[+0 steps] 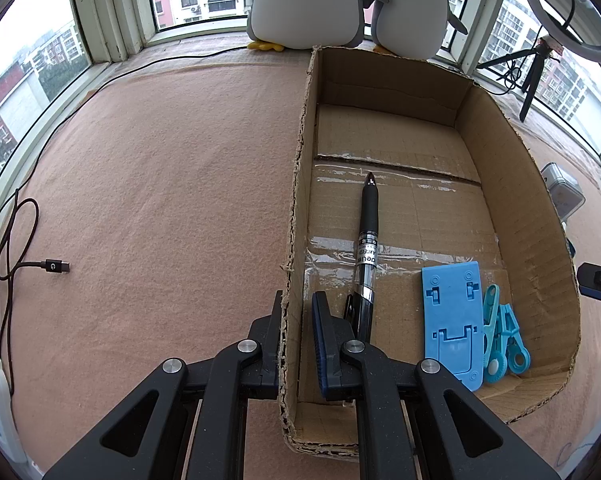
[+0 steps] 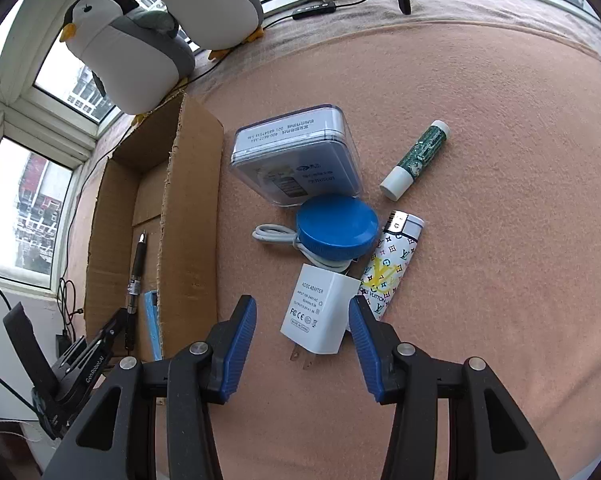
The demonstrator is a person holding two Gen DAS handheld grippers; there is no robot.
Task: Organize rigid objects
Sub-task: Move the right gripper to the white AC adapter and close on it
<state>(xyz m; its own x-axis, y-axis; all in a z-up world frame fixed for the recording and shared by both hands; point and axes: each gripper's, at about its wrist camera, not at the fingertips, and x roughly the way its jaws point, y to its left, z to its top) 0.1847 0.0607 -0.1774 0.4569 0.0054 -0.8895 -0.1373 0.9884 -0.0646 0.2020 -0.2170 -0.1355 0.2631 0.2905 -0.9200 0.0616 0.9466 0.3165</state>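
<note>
Two sets of tongs work side by side over the pink felt-covered desk. The left tongs stand apart, straddling the near-left wall of the cardboard box: one finger outside it, the blue-padded one inside, just beside the tail of a black gel pen. The pen lies flat on the box floor, free of both pads as far as can be seen. Its long axis runs almost straight away from the camera, tip toward the far wall and clip end nearest the tongs, roughly parallel to the left wall; that placement looks meant to leave floor space free. A blue phone stand and teal clothespins sit packed into the near-right corner, likely for the same reason.

The right tongs are also spread wide, bracketing a white AC adapter lying on the desk outside the box, prongs pointing back toward the camera. This looks like the approach to the next pick. Its cable runs under a blue round lid. A patterned lighter, a lip balm stick and a clear plastic case also lie outside the box.
</note>
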